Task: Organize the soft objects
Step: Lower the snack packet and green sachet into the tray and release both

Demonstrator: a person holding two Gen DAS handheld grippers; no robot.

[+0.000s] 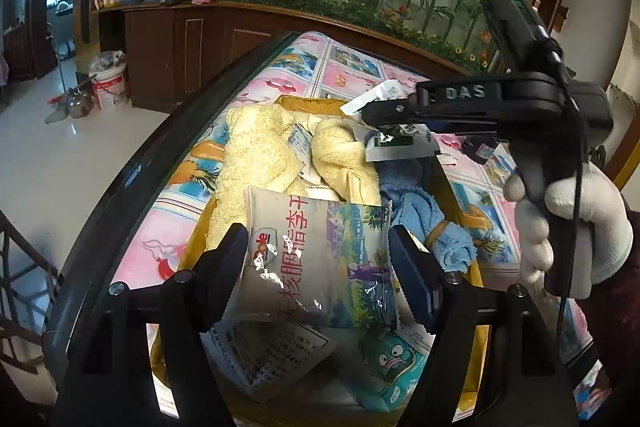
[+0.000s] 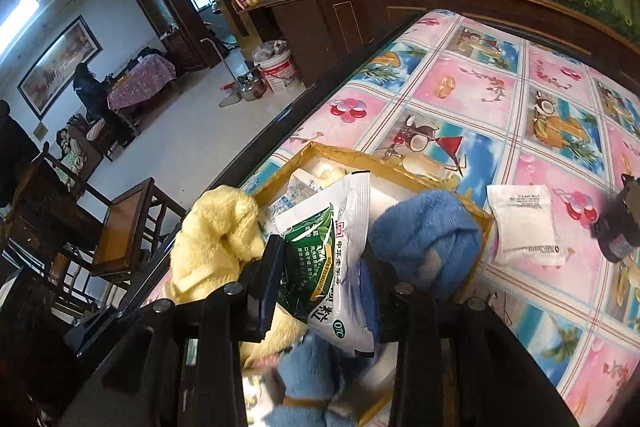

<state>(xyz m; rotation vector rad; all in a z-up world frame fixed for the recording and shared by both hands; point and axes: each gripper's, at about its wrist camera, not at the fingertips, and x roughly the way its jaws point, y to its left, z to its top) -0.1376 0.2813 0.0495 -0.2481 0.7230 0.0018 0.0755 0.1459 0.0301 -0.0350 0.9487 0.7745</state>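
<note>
Both tongs grip packets above the yellow box (image 2: 404, 163).
Left tongs (image 1: 318, 267) clamp the snack packet (image 1: 316, 259), long axis vertical; right tongs (image 2: 328, 291) clamp the green sachet (image 2: 332, 259), tilted upright.

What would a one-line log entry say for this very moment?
left claw: shut on snack packet | right claw: shut on green sachet | both above cardboard box | white pouch on tablecloth

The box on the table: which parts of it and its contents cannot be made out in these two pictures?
- Box floor, left wrist view: covered by the yellow towel, blue towel and snack packet in the left gripper.
- Near box edge, both views: hidden by gripper frames.
- Green sachet lower end, right wrist view: behind the right gripper.
- White packet print: too small.
</note>
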